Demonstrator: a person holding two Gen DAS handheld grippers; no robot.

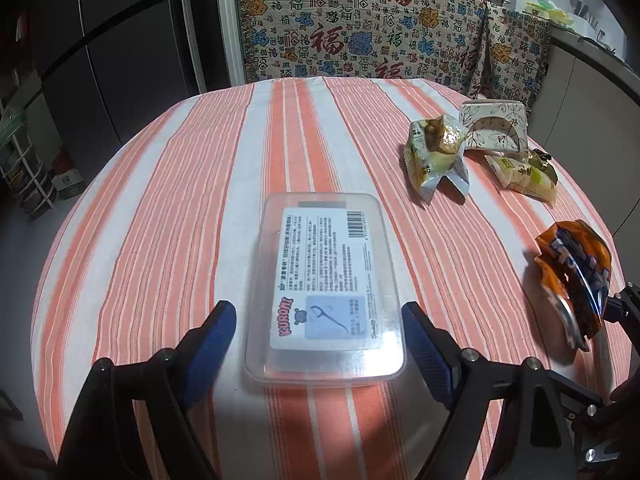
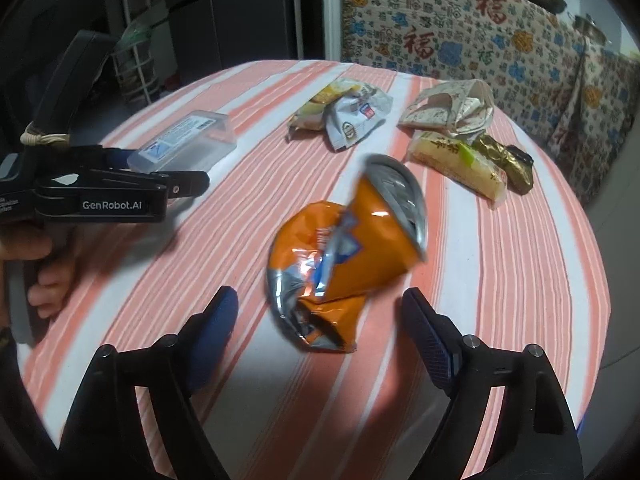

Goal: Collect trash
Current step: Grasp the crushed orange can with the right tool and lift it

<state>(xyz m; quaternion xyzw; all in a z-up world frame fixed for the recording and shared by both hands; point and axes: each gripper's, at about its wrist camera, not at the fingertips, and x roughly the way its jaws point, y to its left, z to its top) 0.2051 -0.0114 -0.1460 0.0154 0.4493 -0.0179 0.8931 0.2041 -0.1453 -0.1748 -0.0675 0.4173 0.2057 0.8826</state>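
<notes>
A clear plastic floss-pick box (image 1: 324, 288) lies on the striped tablecloth between the fingers of my open left gripper (image 1: 320, 320), which does not touch it; the box also shows in the right wrist view (image 2: 186, 146). A crushed orange can (image 2: 344, 256) lies between and just beyond the fingers of my open right gripper (image 2: 320, 312); it also shows at the right of the left wrist view (image 1: 576, 276). Snack wrappers (image 2: 344, 114) and a yellow wrapper (image 2: 460, 160) lie farther back. The left gripper body (image 2: 104, 192) shows at the left.
A round table with an orange-striped cloth (image 1: 200, 200) carries everything. A crumpled floral paper cup (image 1: 494, 126) lies at the back right. A patterned cloth-covered cabinet (image 1: 360, 20) stands behind, a dark fridge (image 1: 100, 60) and a wire rack (image 1: 24, 160) to the left.
</notes>
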